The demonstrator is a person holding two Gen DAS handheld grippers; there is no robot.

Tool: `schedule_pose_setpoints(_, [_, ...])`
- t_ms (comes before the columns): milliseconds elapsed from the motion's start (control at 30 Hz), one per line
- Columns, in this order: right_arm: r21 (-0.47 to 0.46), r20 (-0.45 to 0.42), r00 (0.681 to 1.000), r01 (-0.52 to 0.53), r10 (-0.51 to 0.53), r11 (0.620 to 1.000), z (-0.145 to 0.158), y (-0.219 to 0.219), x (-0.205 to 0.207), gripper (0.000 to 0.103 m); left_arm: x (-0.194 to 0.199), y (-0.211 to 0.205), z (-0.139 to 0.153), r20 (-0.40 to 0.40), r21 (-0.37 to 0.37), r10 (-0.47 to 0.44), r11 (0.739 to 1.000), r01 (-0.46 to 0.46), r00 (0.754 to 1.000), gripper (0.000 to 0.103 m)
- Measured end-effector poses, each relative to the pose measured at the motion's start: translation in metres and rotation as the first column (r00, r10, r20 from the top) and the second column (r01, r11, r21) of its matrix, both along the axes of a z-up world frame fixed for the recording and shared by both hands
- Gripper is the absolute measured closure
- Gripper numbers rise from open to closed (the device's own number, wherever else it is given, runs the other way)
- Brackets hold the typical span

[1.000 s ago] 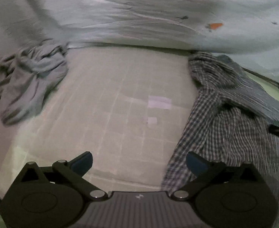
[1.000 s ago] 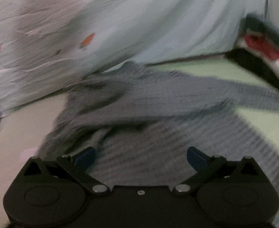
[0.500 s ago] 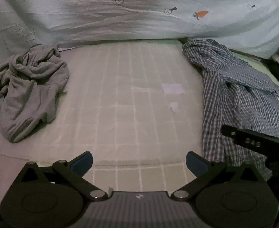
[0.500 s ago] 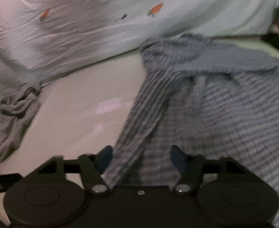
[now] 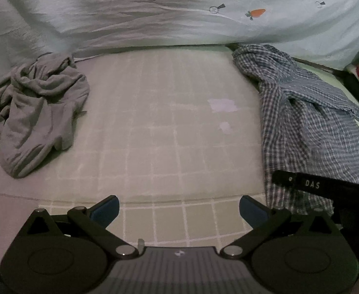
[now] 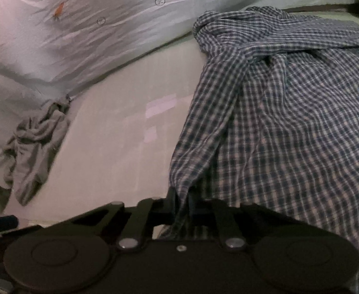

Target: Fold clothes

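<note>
Left wrist view
Left gripper (image 5: 178,207): we see its fingers spread wide with nothing between them, hovering over the near edge of the bed (image 5: 169,132), probably waiting for a second corner to take.
Checked shirt (image 5: 309,132): it lies crumpled at 2 to 4 o'clock, its hem hanging over the bed's near edge.
Grey garment (image 5: 37,112): bunched at 9 o'clock, well apart from the shirt.
Open room: we judge the bare gridded middle of the bed the natural place to spread a garment.
Edges: the pale carrot-print quilt (image 5: 179,17) walls off 12 o'clock.

Right wrist view
Right gripper (image 6: 183,208): its jaws have just been closing and now clamp a fold of the checked shirt (image 6: 289,122) at its left border, at 6 o'clock; we take this as a hold for dragging it flat.
Grey garment (image 6: 36,144): at 9 o'clock, clear of that path.
Room: bare bed (image 6: 120,147) runs from 10 to 7 o'clock.
</note>
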State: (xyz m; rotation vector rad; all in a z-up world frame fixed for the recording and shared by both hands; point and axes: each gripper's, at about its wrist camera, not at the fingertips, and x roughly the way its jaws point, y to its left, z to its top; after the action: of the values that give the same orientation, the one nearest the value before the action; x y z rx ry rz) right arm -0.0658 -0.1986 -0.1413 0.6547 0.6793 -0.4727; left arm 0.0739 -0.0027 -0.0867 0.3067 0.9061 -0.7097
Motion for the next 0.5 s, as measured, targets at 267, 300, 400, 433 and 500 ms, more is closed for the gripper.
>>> schedule_pose_setpoints(267, [-0.018,0.071,0.997,-0.020,0.021,1.000,0.018,-0.019,-0.023,0.096,-0.012,-0.032,0.003,0.001,-0.018,-0.016,1.000,0.016,1.000,0.000])
schedule_pose_setpoints(300, [-0.026,0.081,0.996,-0.023,0.025,0.999,0.021,-0.022,-0.028,0.096,-0.014,-0.039,0.003,-0.001,-0.023,-0.018,1.000,0.018,1.000,0.000])
schedule_pose_setpoints(400, [-0.065,0.115,0.992,-0.035,0.043,0.997,0.031,-0.037,-0.045,0.096,-0.023,-0.062,0.001,-0.017,-0.037,-0.027,0.999,0.026,1.000,0.000])
schedule_pose_setpoints(433, [-0.071,0.121,0.991,-0.040,0.048,0.997,0.035,-0.044,-0.051,0.097,-0.027,-0.070,0.001,-0.021,-0.039,-0.028,0.999,0.027,0.999,0.000])
schedule_pose_setpoints(500, [-0.080,0.132,0.989,-0.048,0.058,0.996,0.042,-0.058,-0.064,0.097,-0.037,-0.088,0.002,-0.025,-0.048,-0.034,0.998,0.033,0.999,0.000])
